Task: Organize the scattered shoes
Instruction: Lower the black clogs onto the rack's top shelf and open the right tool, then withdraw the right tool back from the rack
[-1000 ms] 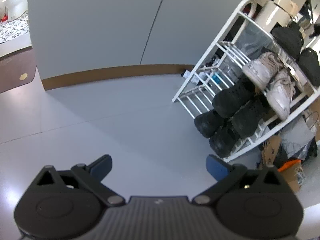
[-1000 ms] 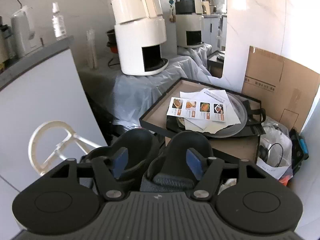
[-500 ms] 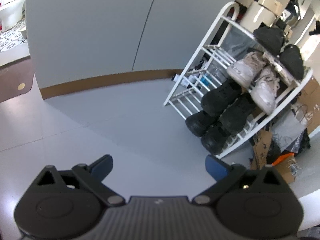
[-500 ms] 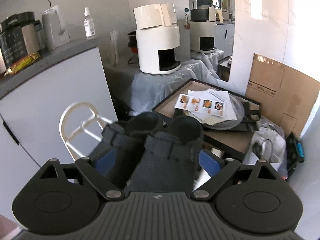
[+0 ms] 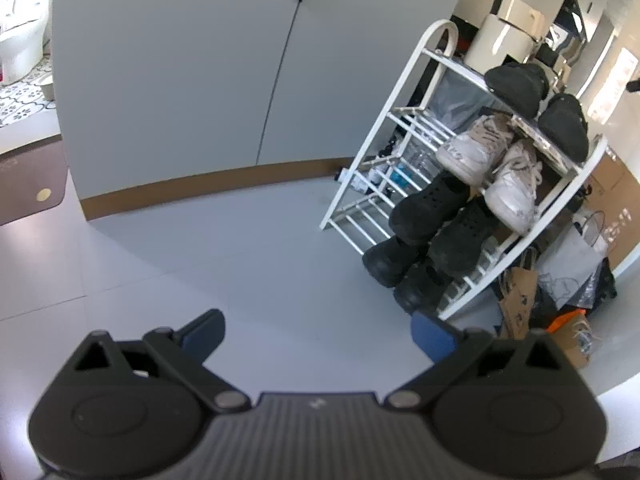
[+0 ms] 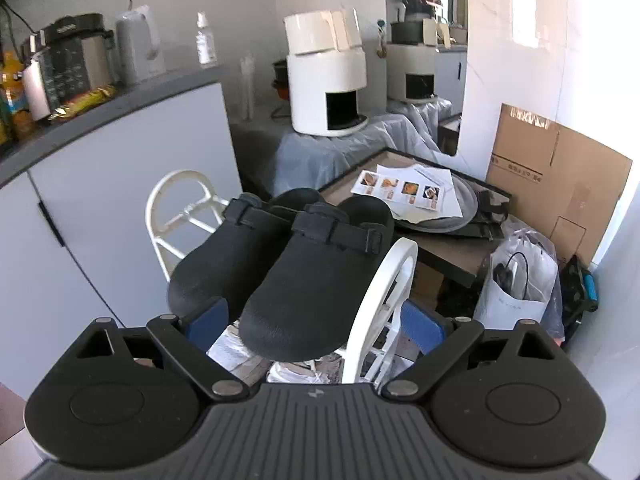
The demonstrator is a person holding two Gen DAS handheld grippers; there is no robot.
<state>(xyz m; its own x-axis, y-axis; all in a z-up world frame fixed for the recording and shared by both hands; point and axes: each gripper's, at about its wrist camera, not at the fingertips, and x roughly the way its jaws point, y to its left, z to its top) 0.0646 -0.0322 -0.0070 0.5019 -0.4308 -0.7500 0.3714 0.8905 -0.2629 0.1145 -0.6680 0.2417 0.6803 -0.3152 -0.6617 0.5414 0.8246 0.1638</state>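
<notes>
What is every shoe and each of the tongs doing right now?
Black clogs: side by side on the top shelf of the white shoe rack, let go.
White sneakers: on the second shelf, toes out.
Black shoes: on the lower shelves.
Right tongs: open, just widened, holding nothing.
Left tongs: open, holding nothing.
</notes>
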